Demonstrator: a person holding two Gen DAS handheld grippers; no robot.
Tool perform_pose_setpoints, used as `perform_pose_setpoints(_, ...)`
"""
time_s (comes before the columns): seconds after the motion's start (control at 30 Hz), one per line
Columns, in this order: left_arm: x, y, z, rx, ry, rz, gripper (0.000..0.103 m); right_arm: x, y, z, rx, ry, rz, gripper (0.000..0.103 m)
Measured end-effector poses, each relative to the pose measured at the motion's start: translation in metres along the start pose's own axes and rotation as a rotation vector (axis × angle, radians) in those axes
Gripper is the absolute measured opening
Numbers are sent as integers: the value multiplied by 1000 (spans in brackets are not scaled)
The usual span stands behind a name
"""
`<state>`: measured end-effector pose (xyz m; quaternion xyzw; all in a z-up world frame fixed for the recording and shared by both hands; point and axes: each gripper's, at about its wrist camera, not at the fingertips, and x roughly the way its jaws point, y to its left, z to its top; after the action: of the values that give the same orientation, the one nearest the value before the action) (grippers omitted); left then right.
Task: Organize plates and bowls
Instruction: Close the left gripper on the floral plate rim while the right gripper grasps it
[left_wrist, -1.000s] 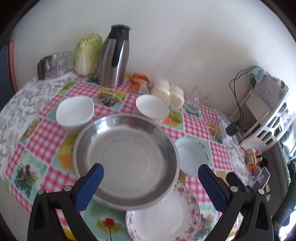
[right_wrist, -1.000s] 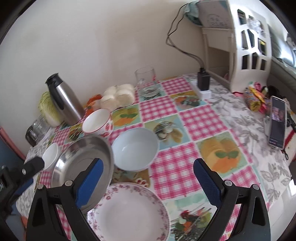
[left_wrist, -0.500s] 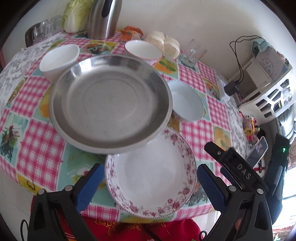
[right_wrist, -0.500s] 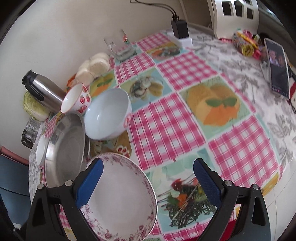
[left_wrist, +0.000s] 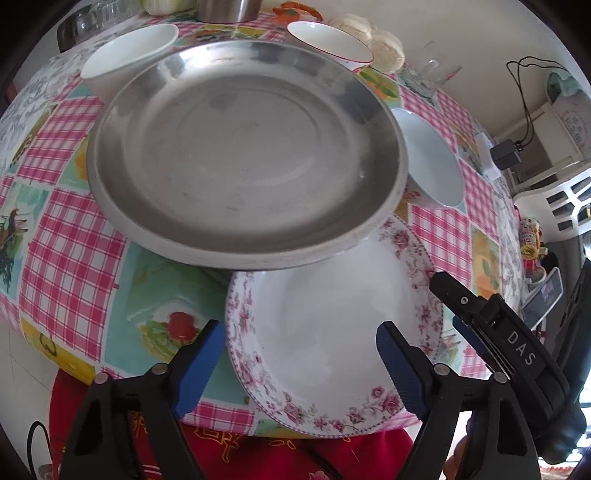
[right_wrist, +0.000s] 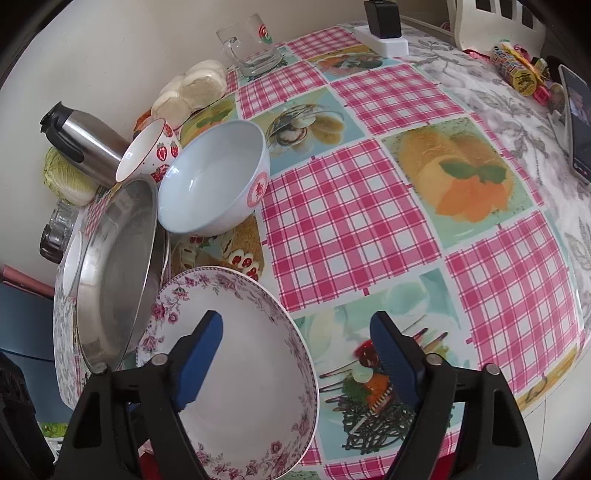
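A floral-rimmed white plate (left_wrist: 332, 332) lies at the table's front edge; it also shows in the right wrist view (right_wrist: 240, 369). A large steel dish (left_wrist: 243, 147) sits behind it with its rim over the plate's far edge, and shows at the left in the right wrist view (right_wrist: 114, 266). A pale blue bowl (right_wrist: 214, 181) stands right of the dish. A strawberry bowl (right_wrist: 151, 151) and a white bowl (left_wrist: 129, 51) stand farther back. My left gripper (left_wrist: 299, 365) is open, low over the plate. My right gripper (right_wrist: 295, 354) is open over the plate's right rim.
A steel thermos (right_wrist: 81, 144), cabbage (right_wrist: 66, 173), buns (right_wrist: 195, 88) and a glass mug (right_wrist: 251, 48) line the wall. A phone (right_wrist: 578, 122), snack pack (right_wrist: 517, 70) and power strip (right_wrist: 384, 40) lie at the right. A red cloth (left_wrist: 258, 458) hangs below the table edge.
Both grippers have dropped lower and closer to the floral plate at the front edge. The plate now lies between each gripper's fingers. No dish has moved.
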<state>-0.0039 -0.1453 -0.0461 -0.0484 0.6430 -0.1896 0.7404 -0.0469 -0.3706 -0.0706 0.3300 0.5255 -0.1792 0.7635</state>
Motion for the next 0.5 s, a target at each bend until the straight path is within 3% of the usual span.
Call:
perform_pose_setpoints(0.1,5,4,1,-6,14,21,82,7,-3,-1,8,20,3,74)
perform_pose_setpoints(0.17,8,5,1,-10,20,26,81,11,-6,-2,20,32,15,62)
perform_pose_setpoints(0.37,19,10,4,-20,44,51,73,18,-5,-4,6,50,32,47)
perform_pose_setpoints(0.5,27,16,6,-38,66,53,62,21,-1,-5,-22,52,48,34)
